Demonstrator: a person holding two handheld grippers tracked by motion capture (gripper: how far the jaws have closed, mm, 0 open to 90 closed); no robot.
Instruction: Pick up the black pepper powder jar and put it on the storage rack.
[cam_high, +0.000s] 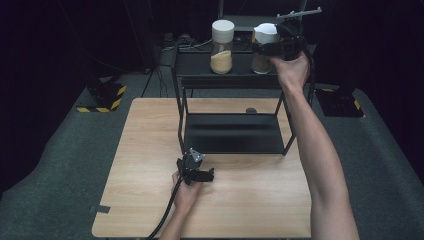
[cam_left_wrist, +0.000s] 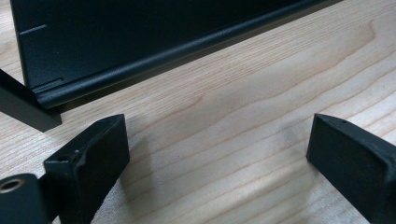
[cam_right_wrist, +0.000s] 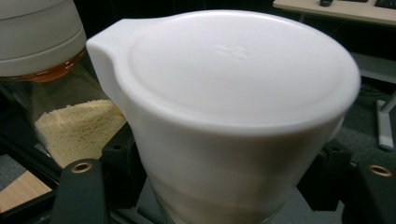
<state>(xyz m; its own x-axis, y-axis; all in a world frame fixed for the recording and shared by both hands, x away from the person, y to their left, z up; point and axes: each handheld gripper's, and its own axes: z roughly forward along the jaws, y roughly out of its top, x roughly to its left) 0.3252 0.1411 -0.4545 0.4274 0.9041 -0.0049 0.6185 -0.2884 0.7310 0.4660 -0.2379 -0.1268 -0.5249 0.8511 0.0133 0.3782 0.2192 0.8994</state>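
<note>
A glass jar with a white lid (cam_high: 265, 34) stands on the top shelf of a black metal rack (cam_high: 200, 65), at its right end. My right gripper (cam_high: 268, 48) is shut on this jar just under the lid (cam_right_wrist: 233, 65), a black jaw on either side of it in the right gripper view. To its left stands a second white-lidded jar (cam_high: 222, 47) part full of pale grains (cam_right_wrist: 70, 121). My left gripper (cam_high: 207, 176) rests low over the wooden table (cam_high: 150, 150), in front of the rack's lower shelf (cam_left_wrist: 140, 42). Its jaws stand open over bare wood (cam_left_wrist: 217, 140).
The rack's lower shelf (cam_high: 232, 132) is bare. A small dark round object (cam_high: 251, 110) lies on the table behind it. Grey carpet (cam_high: 60, 150) surrounds the table, with yellow-black striped bases (cam_high: 102, 97) at the back left and back right.
</note>
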